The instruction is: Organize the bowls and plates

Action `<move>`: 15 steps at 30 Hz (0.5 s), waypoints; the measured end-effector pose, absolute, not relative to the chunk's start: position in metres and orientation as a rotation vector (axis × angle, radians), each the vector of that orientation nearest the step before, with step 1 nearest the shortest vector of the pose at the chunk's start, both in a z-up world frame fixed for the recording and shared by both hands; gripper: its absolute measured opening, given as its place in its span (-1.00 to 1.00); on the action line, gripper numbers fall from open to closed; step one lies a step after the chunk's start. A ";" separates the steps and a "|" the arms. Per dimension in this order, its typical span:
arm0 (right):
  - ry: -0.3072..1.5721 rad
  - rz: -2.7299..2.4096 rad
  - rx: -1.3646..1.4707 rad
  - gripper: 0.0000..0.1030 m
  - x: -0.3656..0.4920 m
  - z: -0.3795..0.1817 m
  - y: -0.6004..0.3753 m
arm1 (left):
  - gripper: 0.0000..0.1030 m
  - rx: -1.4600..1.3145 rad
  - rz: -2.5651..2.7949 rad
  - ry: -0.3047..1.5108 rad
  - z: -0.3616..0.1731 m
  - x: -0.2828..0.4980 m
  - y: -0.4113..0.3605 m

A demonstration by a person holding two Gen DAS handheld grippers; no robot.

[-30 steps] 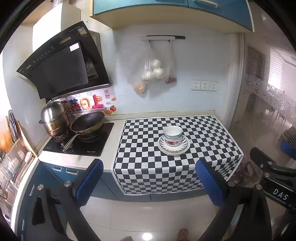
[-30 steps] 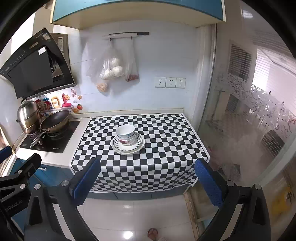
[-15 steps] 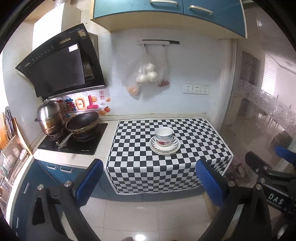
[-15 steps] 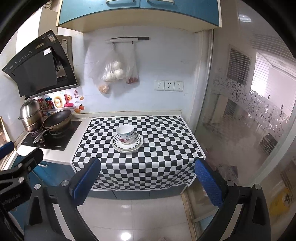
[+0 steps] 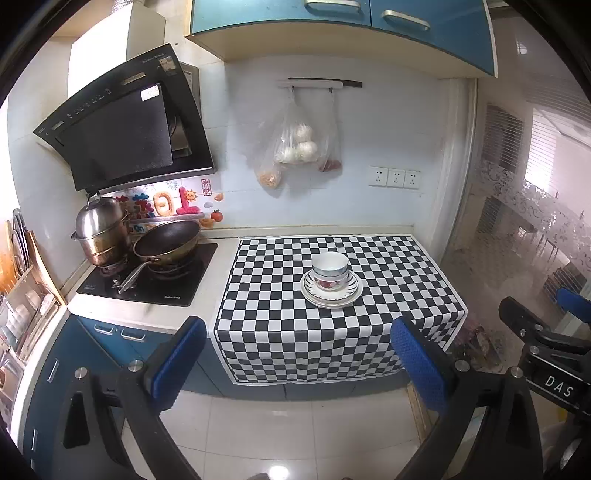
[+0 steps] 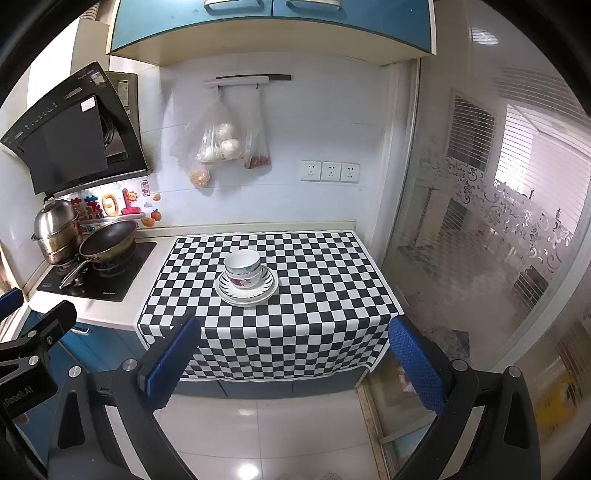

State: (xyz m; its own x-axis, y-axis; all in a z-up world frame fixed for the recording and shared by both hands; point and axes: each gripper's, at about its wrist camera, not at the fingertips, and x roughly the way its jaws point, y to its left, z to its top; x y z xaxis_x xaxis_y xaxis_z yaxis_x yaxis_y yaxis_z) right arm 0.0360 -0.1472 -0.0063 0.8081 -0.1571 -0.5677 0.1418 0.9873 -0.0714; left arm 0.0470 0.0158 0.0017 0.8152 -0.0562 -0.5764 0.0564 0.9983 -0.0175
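Two nested bowls point(image 5: 330, 272) point(image 6: 243, 270) stand on a stack of plates point(image 5: 332, 295) point(image 6: 246, 293) in the middle of a black-and-white checkered cloth point(image 5: 280, 295) point(image 6: 317, 295) on the counter. Both grippers hang well back from the counter, over the tiled floor. My left gripper point(image 5: 299, 363) is open with nothing between its blue pads. My right gripper point(image 6: 293, 363) is open too, also holding nothing. The right gripper's body point(image 5: 546, 354) shows at the right edge of the left wrist view.
A stove point(image 5: 147, 280) with a wok point(image 5: 166, 242) and a steel pot point(image 5: 101, 230) lies left of the cloth. A range hood point(image 5: 122, 122) and blue cabinets point(image 5: 340, 18) hang above. Plastic bags point(image 5: 299, 147) hang on the wall. A glass partition point(image 6: 498, 240) stands right. A dish rack point(image 5: 22, 295) is far left.
Both grippers have pulled back and risen from the counter; the stack looks smaller and farther, and more floor and upper cabinet shows. The stack itself has not moved.
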 end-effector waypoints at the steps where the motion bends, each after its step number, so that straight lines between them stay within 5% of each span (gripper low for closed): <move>1: 0.609 -0.157 -0.027 1.00 0.037 -0.006 -0.147 | 0.99 -0.001 -0.058 0.616 0.002 0.046 0.016; 15: 0.595 -0.147 -0.031 1.00 0.038 -0.002 -0.149 | 0.99 0.015 -0.026 0.598 0.006 0.042 0.012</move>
